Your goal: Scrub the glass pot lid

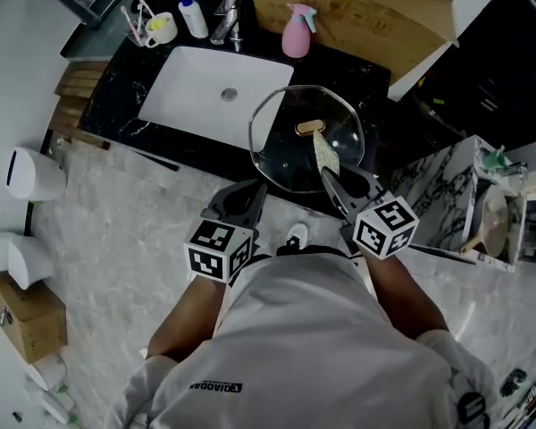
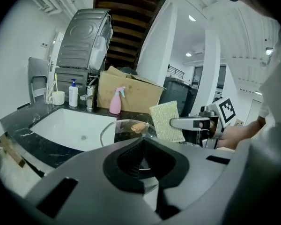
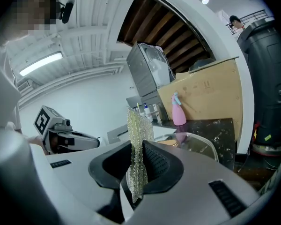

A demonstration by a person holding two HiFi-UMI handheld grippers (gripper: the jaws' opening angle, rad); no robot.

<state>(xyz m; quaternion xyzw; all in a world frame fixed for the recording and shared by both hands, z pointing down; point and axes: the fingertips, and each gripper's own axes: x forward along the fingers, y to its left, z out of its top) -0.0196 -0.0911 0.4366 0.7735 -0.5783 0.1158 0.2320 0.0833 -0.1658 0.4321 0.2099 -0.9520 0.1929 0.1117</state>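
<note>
Left gripper (image 1: 259, 188): my jaws clench the glass pot lid (image 1: 286, 132) by its rim, mid-frame.
Right gripper (image 1: 332, 179): I pinch the scrub sponge (image 1: 324, 153).
Risk: hard scrubbing could lever the lid loose, dropping it towards the sink (image 1: 196, 96).

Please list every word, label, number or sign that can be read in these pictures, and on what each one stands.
"QIAODAN", upside down, small, not certain: dark print on the person's white shirt.
Too faint to read: marks on the brown cardboard box.
Too small to read: label on the white pump bottle.
</note>
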